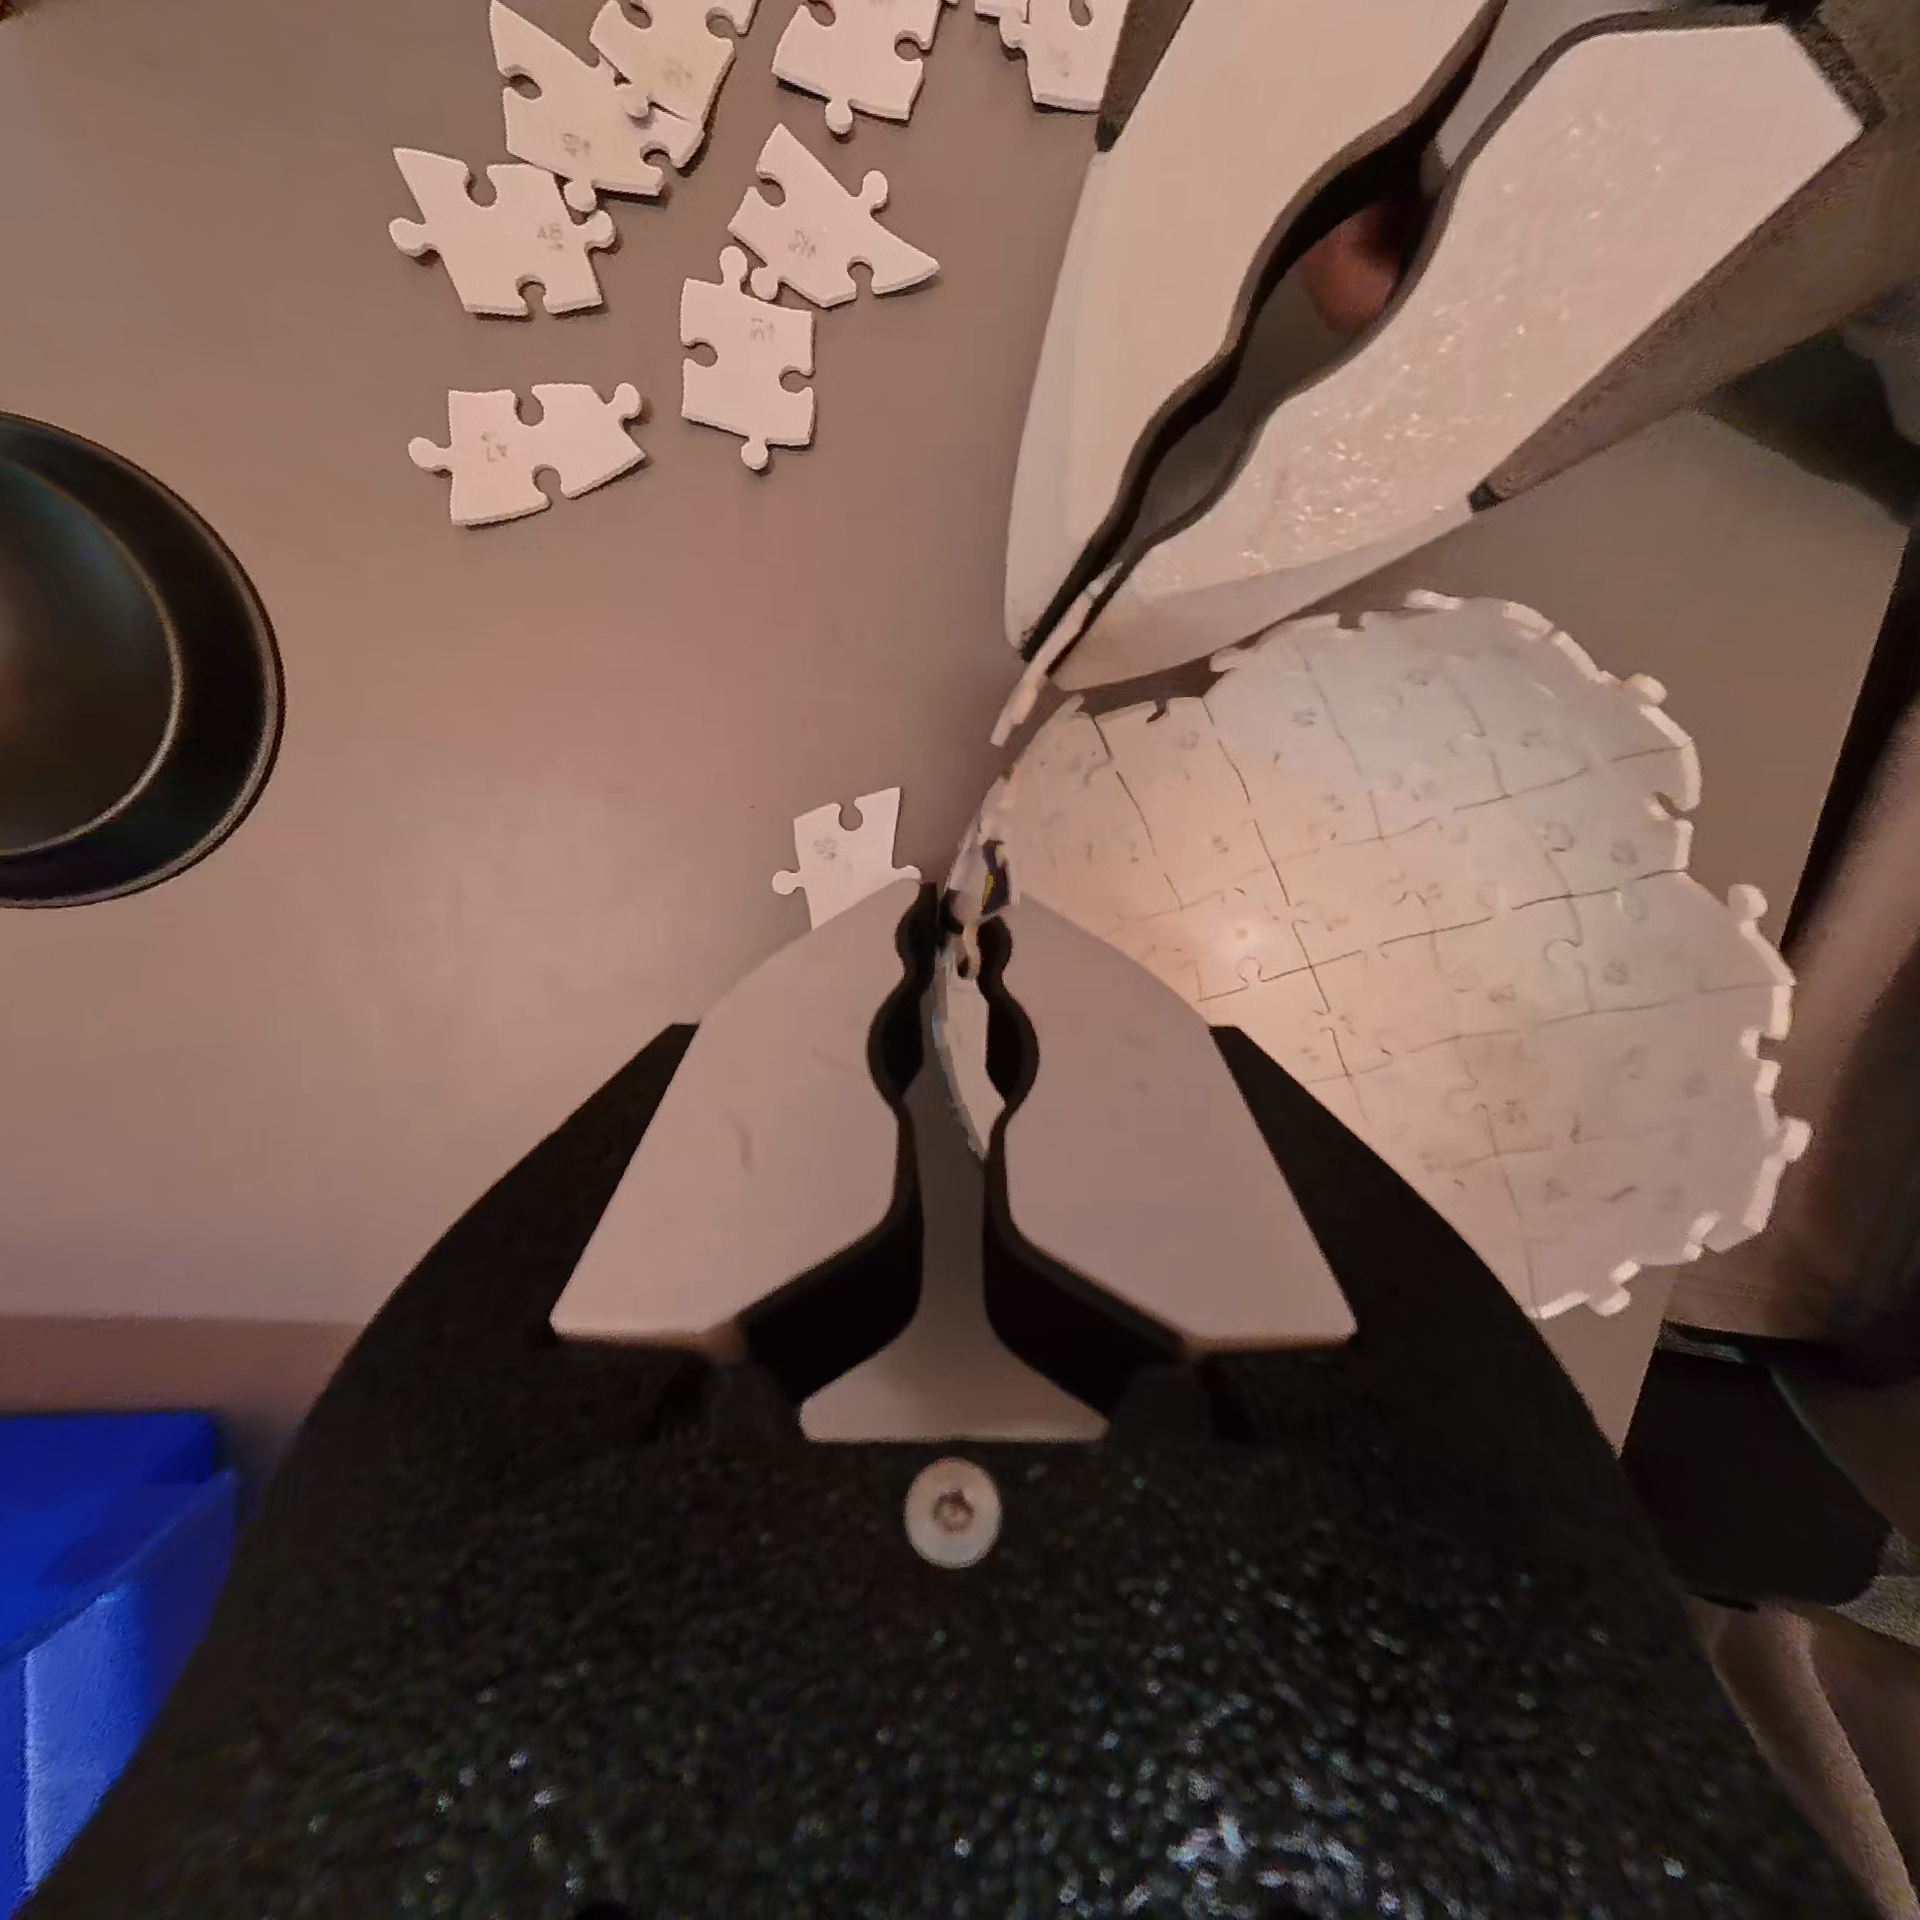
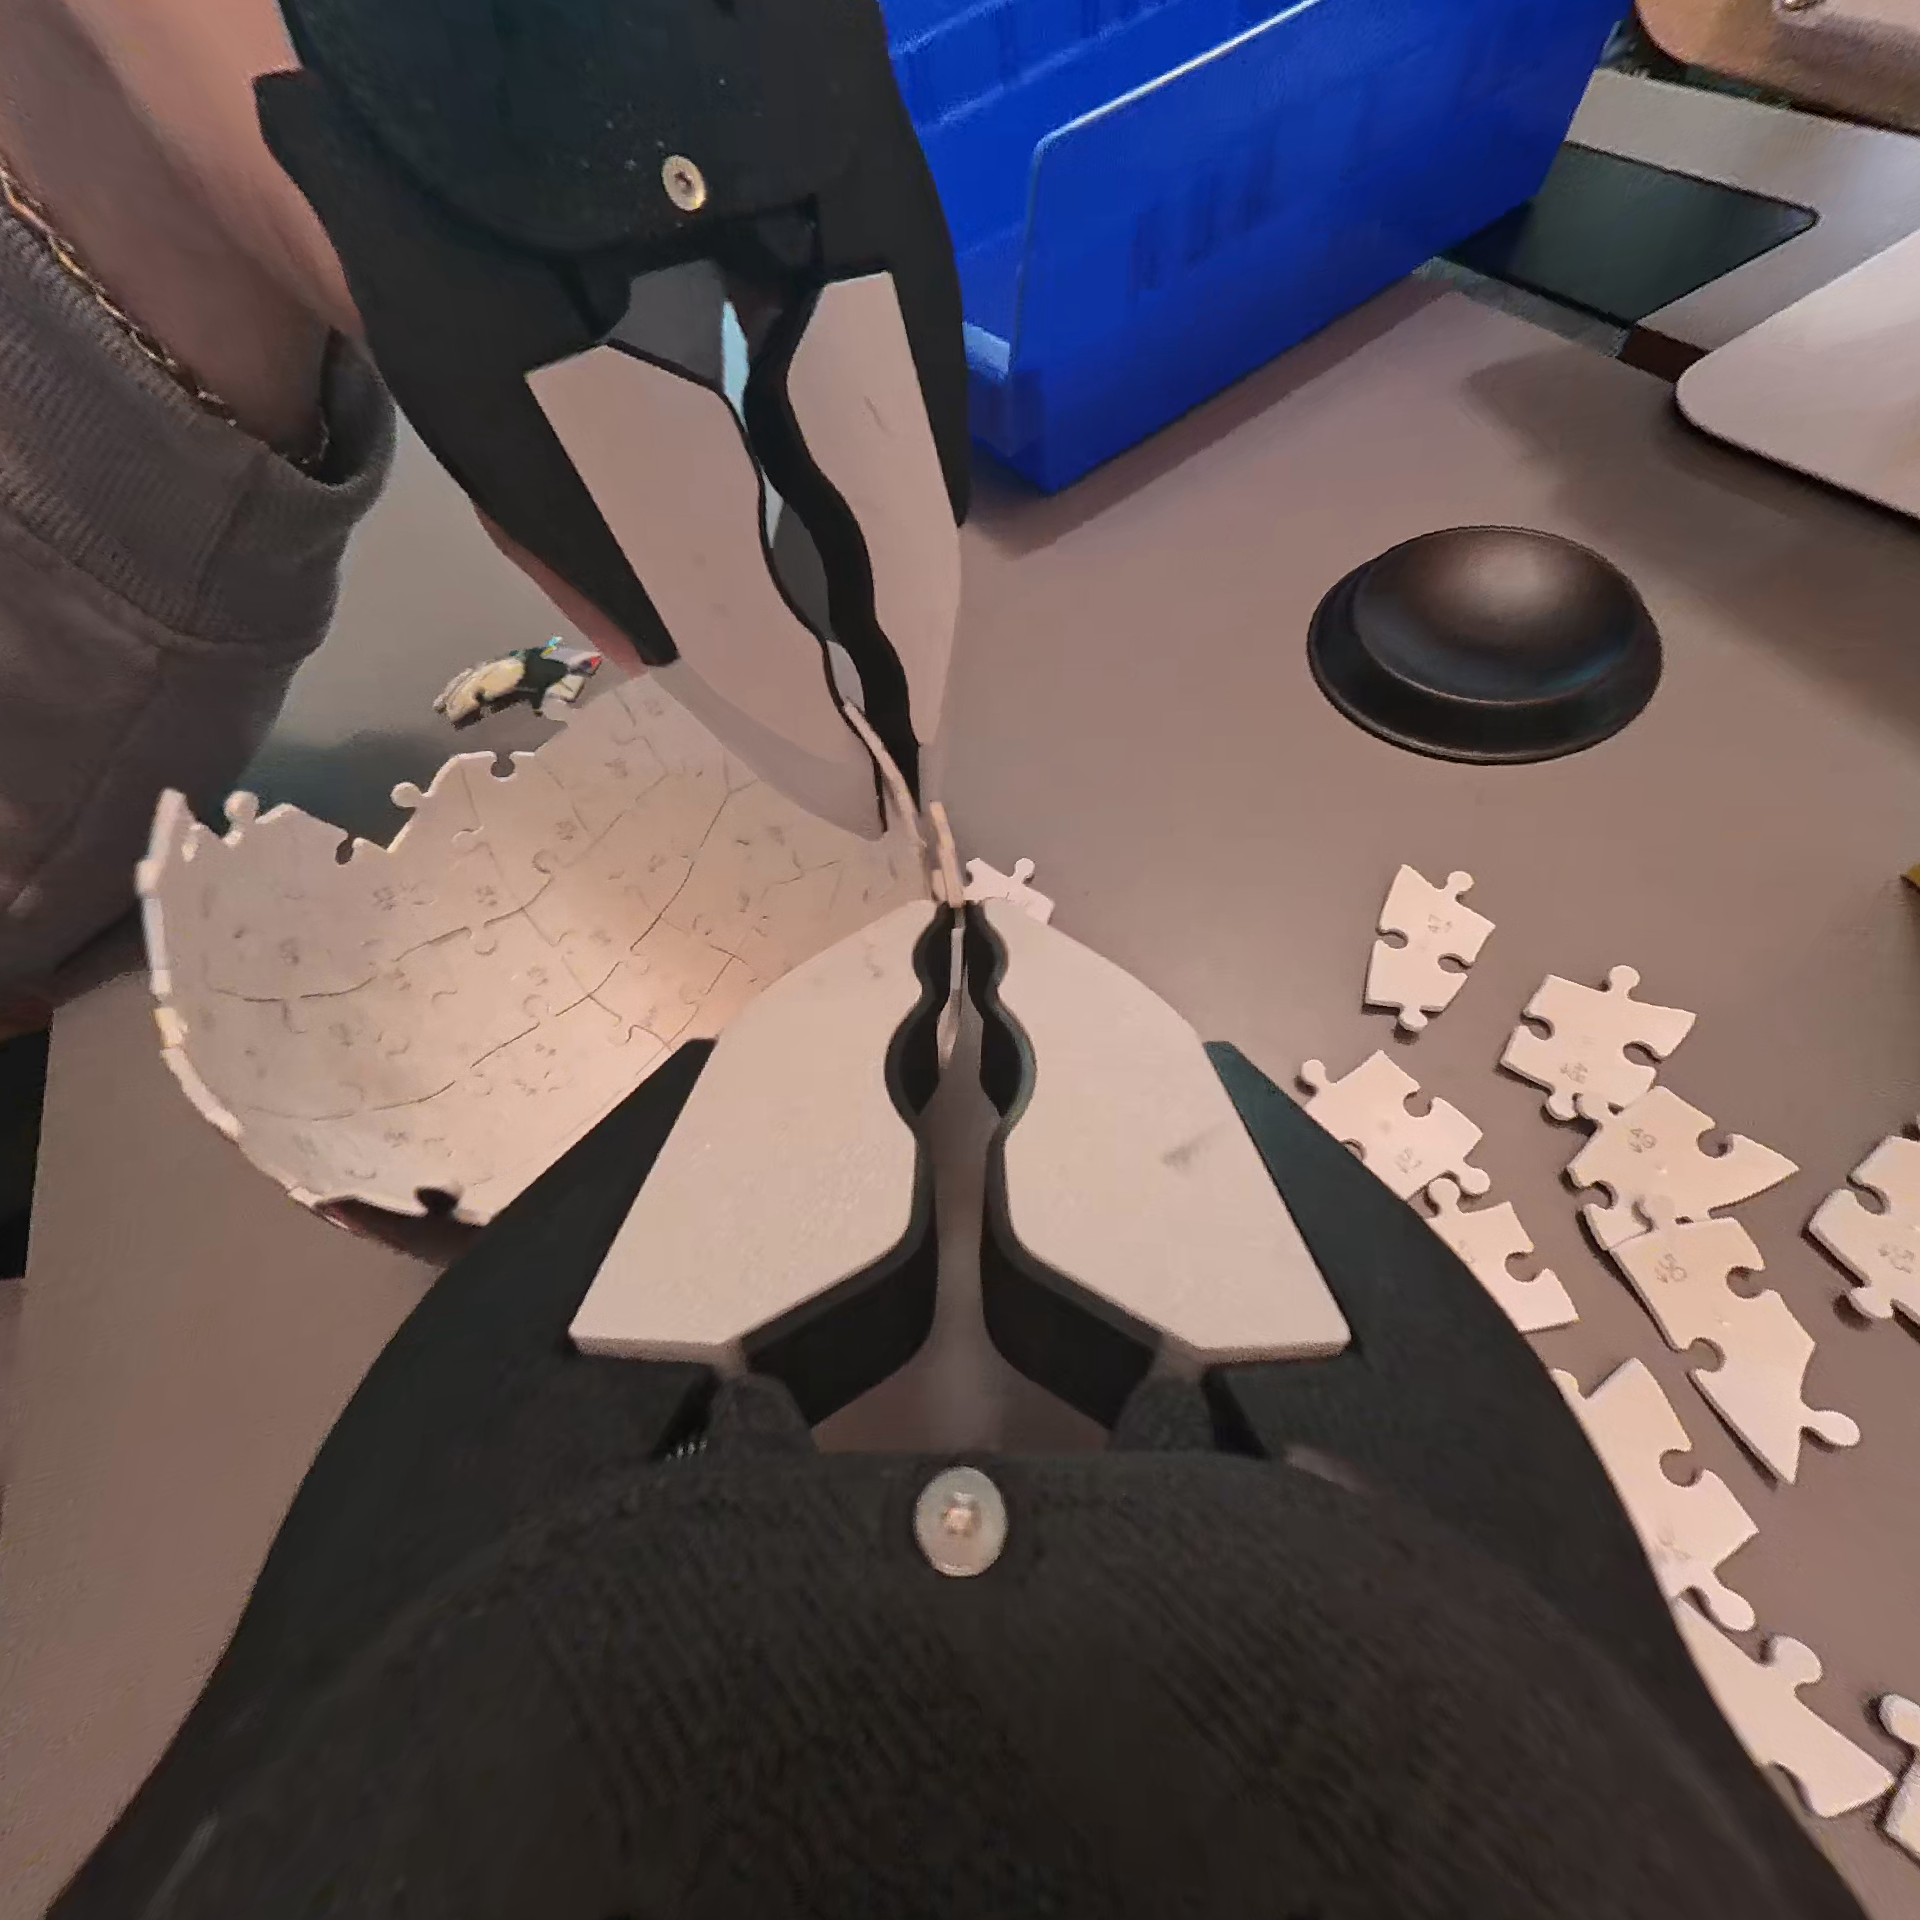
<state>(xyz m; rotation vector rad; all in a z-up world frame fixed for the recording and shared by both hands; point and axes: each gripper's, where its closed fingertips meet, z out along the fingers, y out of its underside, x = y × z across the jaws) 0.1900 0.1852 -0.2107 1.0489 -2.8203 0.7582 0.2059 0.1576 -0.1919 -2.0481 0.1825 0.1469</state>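
Left wrist view has the curved puzzle shell [image 1: 1403, 935] sitting right of centre, white inside facing up. My left tongs [image 1: 961, 925] are pinching its rim, and my right tongs [image 2: 958, 914] pinch a piece at that same rim. Loose puzzle pieces [image 1: 623, 239] lie upper left on the counter [image 1: 520, 727], with a black dome [image 1: 104, 665] at the left edge and a blue bin [image 2: 1247, 208] nearby.

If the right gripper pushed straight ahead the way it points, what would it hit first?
Probably the left gripper, whose tips sit just beyond the right gripper, both shut on the curved puzzle shell rim. Depth is unclear; a loose puzzle piece lies alongside.
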